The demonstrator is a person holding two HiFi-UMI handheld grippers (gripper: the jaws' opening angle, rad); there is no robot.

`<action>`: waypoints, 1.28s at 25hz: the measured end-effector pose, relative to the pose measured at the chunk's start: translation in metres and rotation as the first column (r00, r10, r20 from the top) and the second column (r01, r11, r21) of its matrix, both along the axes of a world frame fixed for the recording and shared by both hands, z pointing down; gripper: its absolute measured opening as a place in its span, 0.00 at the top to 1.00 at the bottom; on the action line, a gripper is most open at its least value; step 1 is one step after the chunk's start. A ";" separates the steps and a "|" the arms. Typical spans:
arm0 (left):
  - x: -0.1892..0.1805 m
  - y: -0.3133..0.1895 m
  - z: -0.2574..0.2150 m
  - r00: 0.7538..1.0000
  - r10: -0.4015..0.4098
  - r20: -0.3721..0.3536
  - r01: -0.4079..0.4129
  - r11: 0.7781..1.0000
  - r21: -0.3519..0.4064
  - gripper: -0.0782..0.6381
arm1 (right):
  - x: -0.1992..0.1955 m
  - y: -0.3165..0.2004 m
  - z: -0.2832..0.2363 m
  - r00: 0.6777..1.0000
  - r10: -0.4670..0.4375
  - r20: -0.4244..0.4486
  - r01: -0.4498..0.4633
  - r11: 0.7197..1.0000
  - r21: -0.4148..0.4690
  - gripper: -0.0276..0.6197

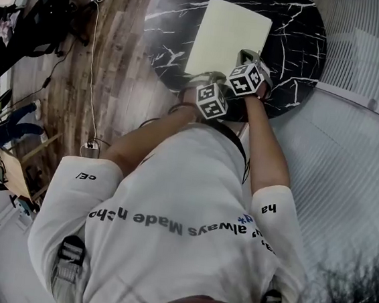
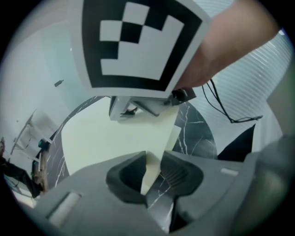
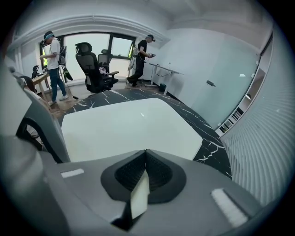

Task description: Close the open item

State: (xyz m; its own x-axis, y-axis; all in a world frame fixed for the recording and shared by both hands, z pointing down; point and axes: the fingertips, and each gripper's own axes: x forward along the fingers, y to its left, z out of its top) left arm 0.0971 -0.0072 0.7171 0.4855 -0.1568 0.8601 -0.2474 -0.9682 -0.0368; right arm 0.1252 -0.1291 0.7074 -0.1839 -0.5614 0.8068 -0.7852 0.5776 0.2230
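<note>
At bench (image 1: 296,37) edge, pinching pale folder (image 1: 225,37) in right tongs (image 3: 145,159), likely to flatten it. Straddling its corner with parted left tongs (image 2: 154,168).

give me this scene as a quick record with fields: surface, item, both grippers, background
surface: black marble table, round
item: pale folder, lying on the table
left hand-held gripper: jaws apart, folder's near edge between them, not pinched
right hand-held gripper: jaws together on a pale edge of the folder
background: office chair; standing person at left, second person by the window
</note>
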 end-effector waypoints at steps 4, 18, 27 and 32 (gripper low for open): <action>0.000 0.000 0.001 1.000 0.004 0.006 -0.004 1.000 -0.001 0.75 | 0.000 0.001 0.005 1.000 -0.003 0.000 0.003 1.000 -0.011 0.95; 0.000 0.001 0.006 1.000 0.016 0.024 -0.016 1.000 -0.003 0.75 | 0.019 -0.002 0.007 0.996 0.085 0.001 -0.085 0.996 -0.002 0.95; 0.000 0.002 0.007 0.999 0.024 0.030 -0.023 1.000 -0.013 0.74 | 0.047 0.001 0.014 0.987 0.155 -0.045 -0.156 0.987 -0.024 0.96; 0.000 0.002 0.007 0.999 0.028 0.033 -0.028 0.999 -0.017 0.74 | 0.048 0.001 0.016 0.987 0.157 -0.032 -0.158 0.987 -0.031 0.96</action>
